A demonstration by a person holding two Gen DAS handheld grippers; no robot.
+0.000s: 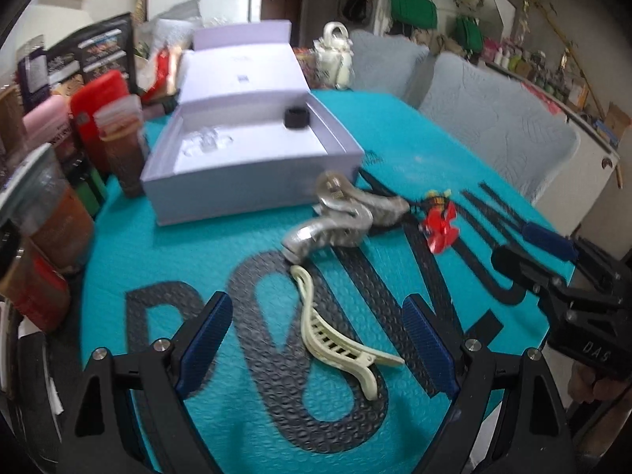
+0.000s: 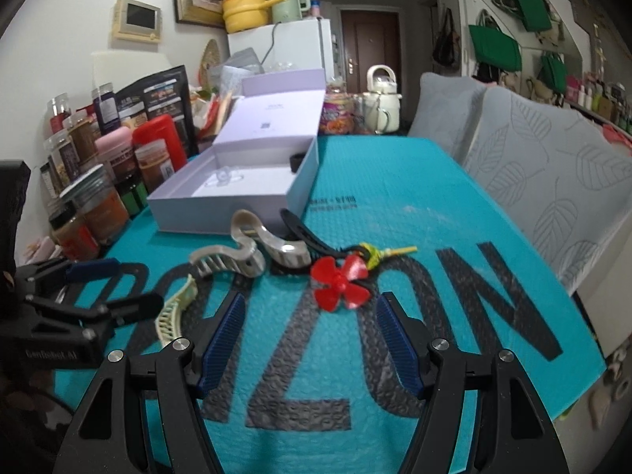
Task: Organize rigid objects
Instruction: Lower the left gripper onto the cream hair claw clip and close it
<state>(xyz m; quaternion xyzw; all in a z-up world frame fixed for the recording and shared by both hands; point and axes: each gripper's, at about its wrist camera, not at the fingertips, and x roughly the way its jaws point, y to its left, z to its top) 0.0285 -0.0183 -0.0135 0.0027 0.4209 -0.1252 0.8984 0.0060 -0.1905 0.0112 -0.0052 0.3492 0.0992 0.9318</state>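
So the teal mat [image 2: 395, 181] carries an open white box [image 1: 252, 166] at the back. Both grippers hover low with jaws spread wide: left gripper [image 1: 316, 339] straddles the cream hair clip [image 1: 335, 339], right gripper [image 2: 308, 339] sits just behind the red propeller [image 2: 341, 282]. Silver clip [image 1: 335, 217] lies between them and the box.

The left gripper [image 1: 316, 339] hangs with its blue-padded jaws spread around a cream plastic hair claw clip [image 1: 335, 339] lying on the teal bubble mat [image 1: 395, 130]. Beyond lie a silver marbled hair claw [image 1: 339, 217], a red plastic propeller [image 1: 440, 229] to its right, and farther left an open lilac cardboard box [image 1: 252, 181]. The right gripper [image 1: 549, 252] reaches in from the right edge.
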